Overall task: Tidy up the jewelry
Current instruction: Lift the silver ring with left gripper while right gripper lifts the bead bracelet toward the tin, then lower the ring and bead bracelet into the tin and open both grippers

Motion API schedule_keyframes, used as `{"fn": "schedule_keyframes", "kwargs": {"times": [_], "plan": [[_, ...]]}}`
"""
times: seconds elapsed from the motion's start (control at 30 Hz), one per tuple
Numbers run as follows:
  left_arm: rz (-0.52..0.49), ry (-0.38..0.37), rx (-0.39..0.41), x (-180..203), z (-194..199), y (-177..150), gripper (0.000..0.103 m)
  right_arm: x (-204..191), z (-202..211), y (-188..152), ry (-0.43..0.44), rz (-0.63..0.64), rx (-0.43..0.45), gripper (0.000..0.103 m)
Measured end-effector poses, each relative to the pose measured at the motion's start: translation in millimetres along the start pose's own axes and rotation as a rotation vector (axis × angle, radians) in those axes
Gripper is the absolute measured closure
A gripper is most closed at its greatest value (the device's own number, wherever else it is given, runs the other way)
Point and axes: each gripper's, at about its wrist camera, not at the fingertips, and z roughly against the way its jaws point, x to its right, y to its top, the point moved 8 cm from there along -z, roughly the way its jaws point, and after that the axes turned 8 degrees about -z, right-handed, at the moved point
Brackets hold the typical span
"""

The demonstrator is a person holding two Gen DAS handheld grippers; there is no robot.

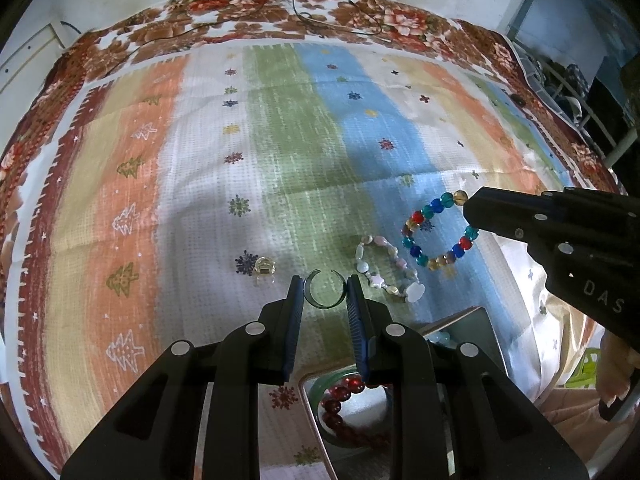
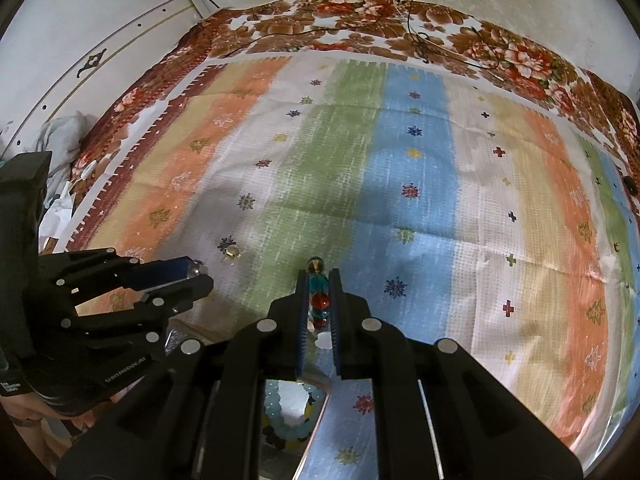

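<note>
My left claw [image 1: 325, 294] sits low over the bed's striped cloth [image 1: 280, 128], jaws parted with the clear green ring [image 1: 324, 291] standing between the two pads; the ring just about fills the gap, but I cannot tell whether the pads touch it yet. The ring's open side faces away from me, so its band curves toward my palm and the pads come at it from left and right. Just left of it, a little farther out, lies a small yellow ring [image 1: 265, 266], apart from everything else. To the right of the green ring lies a pale shell-and-star bracelet [image 1: 386, 276], and beyond that the multicoloured bead bracelet [image 1: 438, 232], which my right claw [image 2: 320, 304] has pinched at its right edge; from the right wrist the beads line up edge-on between closed pads, running straight away from me along the fingers. Near me, under both claws, is the tray [image 1: 486, 334], with a dark red bead bracelet [image 1: 340, 404] and a green bangle [image 1: 316, 390] showing below the left claw and a pale blue bead bracelet [image 2: 276, 408] below the right. So the move, as I judge it, turns on one relation: the tray is behind and below the fingertips, nearer than the pieces, and each claw would have to draw its piece back toward me. The left is nearer the rings, the right nearer the bracelets. Both claws point forward and slightly downward, roughly side by side, the right one reaching in from the right at an angle.
</note>
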Motion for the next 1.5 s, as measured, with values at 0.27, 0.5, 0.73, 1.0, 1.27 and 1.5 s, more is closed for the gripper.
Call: {"fn": "schedule_keyframes", "kwargs": {"times": [0.27,0.5,0.73,1.0,1.27,1.5], "plan": [[-0.006,0.006,0.01,5,9,-7,0.081,-5,9,-14,0.005,-0.001,-0.002,0.092],[-0.009,0.002,0.033,11,24,-11,0.081,-9,34,-23,0.01,0.011,0.04,0.092],[-0.002,-0.023,0.069,24,43,-22,0.081,-18,69,-30,0.047,0.033,0.097,0.092],[-0.021,-0.037,0.099,44,62,-38,0.081,-42,92,-56,0.095,0.088,0.109,0.092],[-0.016,-0.04,0.113,51,71,-53,0.081,-48,92,-86,0.11,0.108,0.08,0.092],[-0.02,-0.044,0.109,52,71,-57,0.081,-49,81,-93,0.1,0.116,0.041,0.092]]}}
